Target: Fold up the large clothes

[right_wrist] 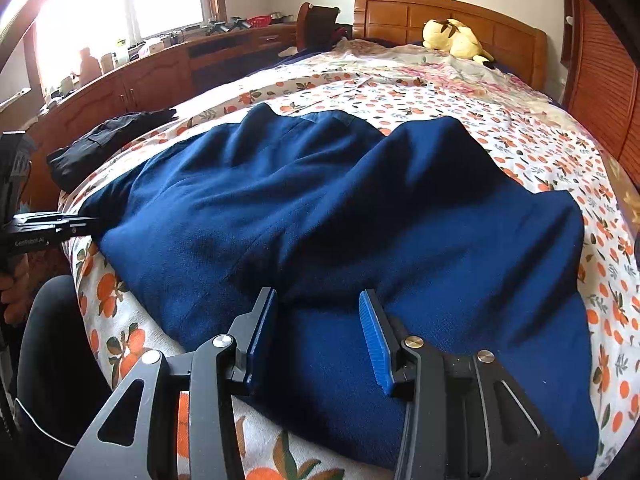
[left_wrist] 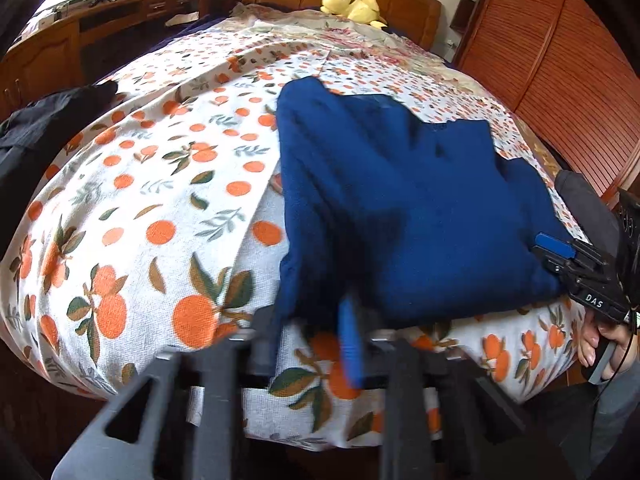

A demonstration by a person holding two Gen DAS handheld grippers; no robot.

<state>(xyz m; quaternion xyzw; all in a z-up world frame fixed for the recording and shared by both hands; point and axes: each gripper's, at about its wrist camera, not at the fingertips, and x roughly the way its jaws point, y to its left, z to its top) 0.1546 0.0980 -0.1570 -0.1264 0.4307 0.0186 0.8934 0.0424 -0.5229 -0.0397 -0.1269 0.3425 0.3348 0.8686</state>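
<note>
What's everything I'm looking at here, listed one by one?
Blue garment: one, dark blue, spread on the near end of the bed.
Bedspread: one, white with orange fruit print, covering the bed.
Black clothing: one pile, black, at the bed's left edge.
Plush toy: one, yellow, by the headboard.
Headboard: one, brown wood, far end.
Cabinets: brown wood, under the window.
Left tool: black with blue pads, pinching the garment's near left edge.
Right tool: black with blue pads, astride a garment fold.
</note>
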